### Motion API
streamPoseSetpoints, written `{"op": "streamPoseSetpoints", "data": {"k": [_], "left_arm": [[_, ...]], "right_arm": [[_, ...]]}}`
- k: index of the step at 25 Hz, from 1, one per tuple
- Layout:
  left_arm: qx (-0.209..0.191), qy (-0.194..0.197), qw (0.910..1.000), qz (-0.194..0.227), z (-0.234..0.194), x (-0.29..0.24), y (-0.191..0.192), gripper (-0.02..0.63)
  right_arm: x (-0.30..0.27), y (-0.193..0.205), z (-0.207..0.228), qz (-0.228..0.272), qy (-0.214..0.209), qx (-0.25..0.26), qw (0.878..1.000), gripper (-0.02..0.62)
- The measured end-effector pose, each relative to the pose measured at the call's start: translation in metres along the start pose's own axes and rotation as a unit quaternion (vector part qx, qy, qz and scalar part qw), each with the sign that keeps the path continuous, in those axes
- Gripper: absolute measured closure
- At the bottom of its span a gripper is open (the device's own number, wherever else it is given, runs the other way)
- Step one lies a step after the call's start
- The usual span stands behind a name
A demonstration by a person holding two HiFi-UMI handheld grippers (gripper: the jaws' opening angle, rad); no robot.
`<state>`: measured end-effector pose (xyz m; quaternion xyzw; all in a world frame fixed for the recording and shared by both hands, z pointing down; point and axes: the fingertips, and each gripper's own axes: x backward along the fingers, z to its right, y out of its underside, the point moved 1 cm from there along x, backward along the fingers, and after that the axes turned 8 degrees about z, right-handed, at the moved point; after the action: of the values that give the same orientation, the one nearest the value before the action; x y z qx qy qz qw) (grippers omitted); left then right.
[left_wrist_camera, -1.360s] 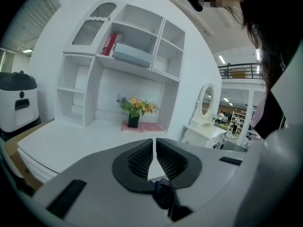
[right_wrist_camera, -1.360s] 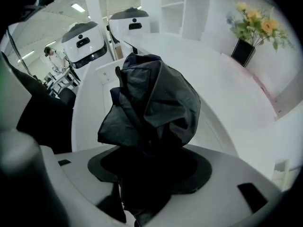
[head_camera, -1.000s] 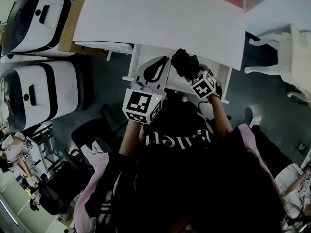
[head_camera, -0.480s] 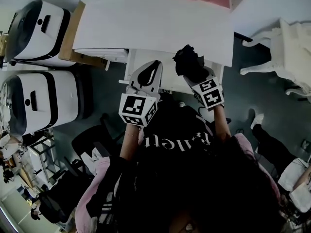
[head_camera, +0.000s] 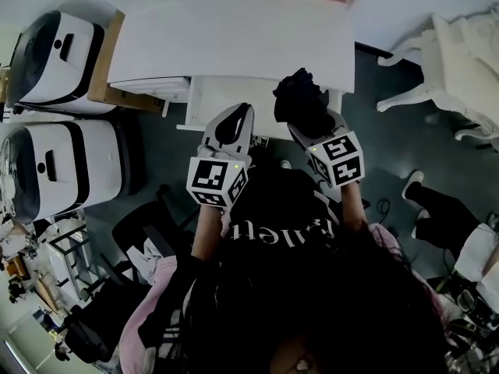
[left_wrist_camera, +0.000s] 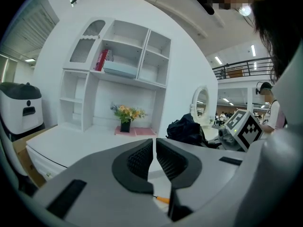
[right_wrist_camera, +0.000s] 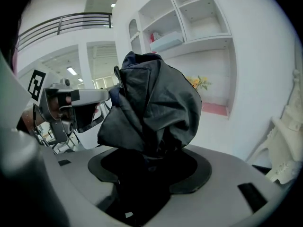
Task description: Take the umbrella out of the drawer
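Observation:
The umbrella [head_camera: 299,101] is a folded black bundle of fabric, held above the front edge of the white desk [head_camera: 234,37]. My right gripper [head_camera: 309,121] is shut on its lower end, and in the right gripper view the umbrella [right_wrist_camera: 151,105] stands up from between the jaws of my right gripper [right_wrist_camera: 154,157]. The open white drawer [head_camera: 204,100] juts out under the desk. My left gripper [head_camera: 236,114] hangs over it, shut with nothing held. From the left gripper view, my left gripper [left_wrist_camera: 154,144] points at the desk, with the umbrella [left_wrist_camera: 185,129] to its right.
Two white machines [head_camera: 54,41] [head_camera: 54,158] stand left of the desk. A white chair [head_camera: 448,68] is at the right. At the desk's back are a shelf unit [left_wrist_camera: 118,70], a flower pot [left_wrist_camera: 125,119] and an oval mirror [left_wrist_camera: 201,101]. Black chairs [head_camera: 144,220] sit behind me at lower left.
The right gripper has lifted the umbrella a little higher and nearer the camera. The left gripper stays shut over the drawer. The head view has shifted slightly.

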<state>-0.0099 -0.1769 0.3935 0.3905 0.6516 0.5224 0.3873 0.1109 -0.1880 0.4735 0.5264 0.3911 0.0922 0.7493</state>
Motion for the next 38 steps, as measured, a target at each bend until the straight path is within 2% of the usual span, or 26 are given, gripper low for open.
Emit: {"op": "streamPoseSetpoints", "data": {"k": [6,13,23,31,38], "left_arm": [[0.003,-0.003,1.0,-0.003,0.033,0.01,0.006,0.575],[-0.002,-0.001,0.9999,-0.016,0.054,0.024,0.01,0.575],[-0.008,-0.016,0.9996,-0.024,0.049,0.049,0.01,0.575],[-0.013,-0.007,0.9999,-0.009,0.034,0.115,0.008,0.575],[-0.007,0.01,0.9999,0.008,0.012,0.192,0.006,0.575]], "right_arm": [[0.036,0.011,-0.005,0.019,-0.004,-0.017,1.0,0.322],[0.052,0.021,-0.012,0.024,-0.007,-0.039,0.999,0.322],[0.049,0.023,-0.031,0.026,-0.017,-0.06,0.998,0.322],[0.049,0.026,-0.089,0.044,-0.01,-0.082,0.996,0.322],[0.059,0.035,-0.159,0.052,0.021,-0.096,0.994,0.322]]}}
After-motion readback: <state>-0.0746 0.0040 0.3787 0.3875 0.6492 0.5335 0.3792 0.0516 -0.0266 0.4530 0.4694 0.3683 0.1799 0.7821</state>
